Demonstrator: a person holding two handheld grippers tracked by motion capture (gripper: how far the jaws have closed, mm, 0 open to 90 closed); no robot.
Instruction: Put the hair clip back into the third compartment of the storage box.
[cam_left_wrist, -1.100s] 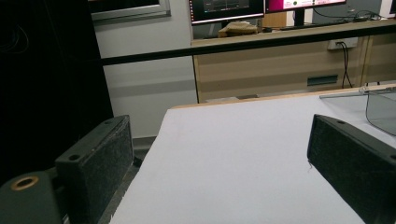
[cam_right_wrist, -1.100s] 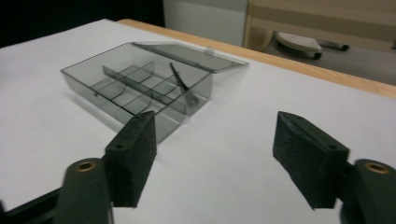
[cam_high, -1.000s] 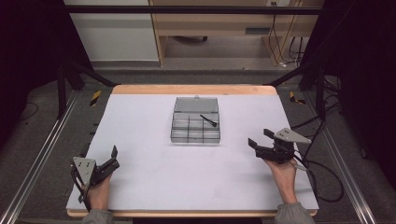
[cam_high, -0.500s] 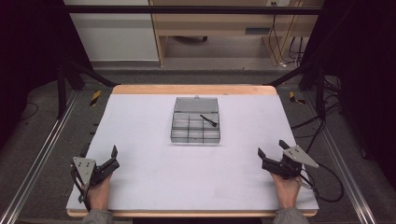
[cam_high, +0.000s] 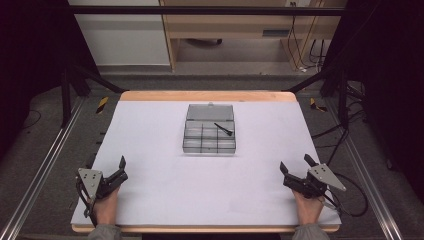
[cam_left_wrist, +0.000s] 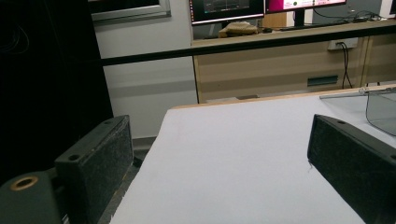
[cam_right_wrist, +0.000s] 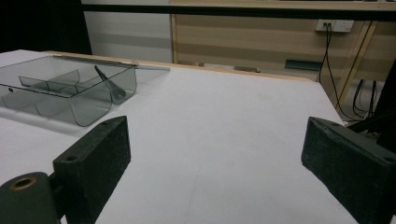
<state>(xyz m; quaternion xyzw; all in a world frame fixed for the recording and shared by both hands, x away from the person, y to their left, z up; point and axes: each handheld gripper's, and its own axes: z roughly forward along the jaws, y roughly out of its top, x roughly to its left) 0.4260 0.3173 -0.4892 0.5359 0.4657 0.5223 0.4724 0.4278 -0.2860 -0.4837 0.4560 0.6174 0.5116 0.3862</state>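
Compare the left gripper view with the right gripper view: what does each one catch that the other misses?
Left gripper view alone: monitors on a desk beyond the table, and just a corner of the clear compartment box. Right gripper view alone: the box's dividers and a slim black tool leaning inside it, plus a wall socket with hanging cables. Both share the white table surface, its wooden far edge, and wide-open black jaws.

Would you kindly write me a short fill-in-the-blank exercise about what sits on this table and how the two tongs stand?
1. The clear compartment box lies at the table's ____.
2. A slim black tool lies inside the ____.
3. The left tongs and the right tongs both stand ____, holding nothing.
4. The table is covered in ____ sheeting.

Missing words: middle; box; open; white
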